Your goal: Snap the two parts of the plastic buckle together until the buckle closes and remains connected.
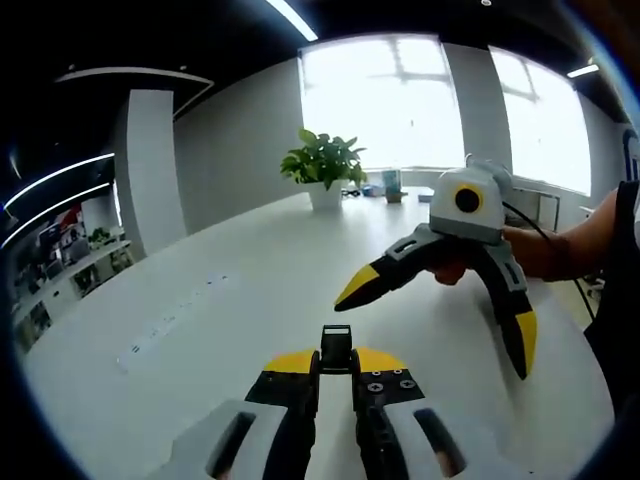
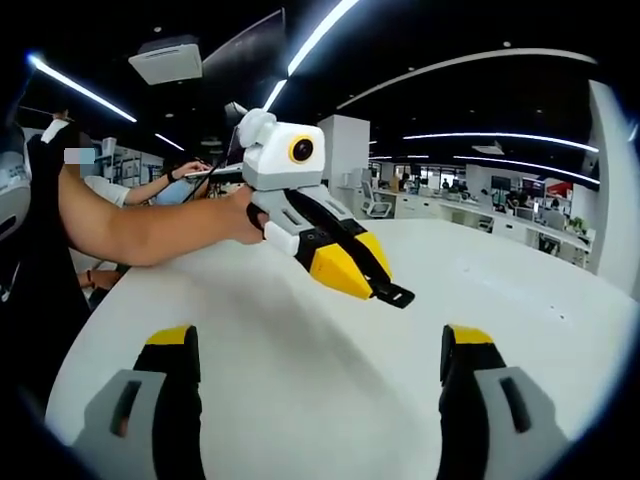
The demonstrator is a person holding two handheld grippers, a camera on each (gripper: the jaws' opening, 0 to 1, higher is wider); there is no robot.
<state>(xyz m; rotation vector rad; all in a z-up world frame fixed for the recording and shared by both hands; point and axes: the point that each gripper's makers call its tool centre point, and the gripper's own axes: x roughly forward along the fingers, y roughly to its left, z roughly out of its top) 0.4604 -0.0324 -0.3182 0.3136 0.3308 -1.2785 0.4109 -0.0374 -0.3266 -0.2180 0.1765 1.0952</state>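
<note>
My left gripper (image 1: 336, 364) is shut on a small black buckle part (image 1: 336, 347), which sticks out past its yellow tips above the white table (image 1: 200, 330). In the right gripper view the same left gripper (image 2: 372, 284) hangs over the table, a person's hand behind it, with the black buckle part (image 2: 393, 294) jutting from its tip. My right gripper (image 2: 318, 345) stands wide open with nothing between its jaws. From the left gripper view, the right gripper (image 1: 430, 340) hovers ahead and to the right, jaws spread, pointing down at the table.
A potted plant (image 1: 322, 165) and small items stand at the table's far edge under bright windows. A person's arm (image 2: 150, 230) reaches in from the left. Office desks and pillars fill the background.
</note>
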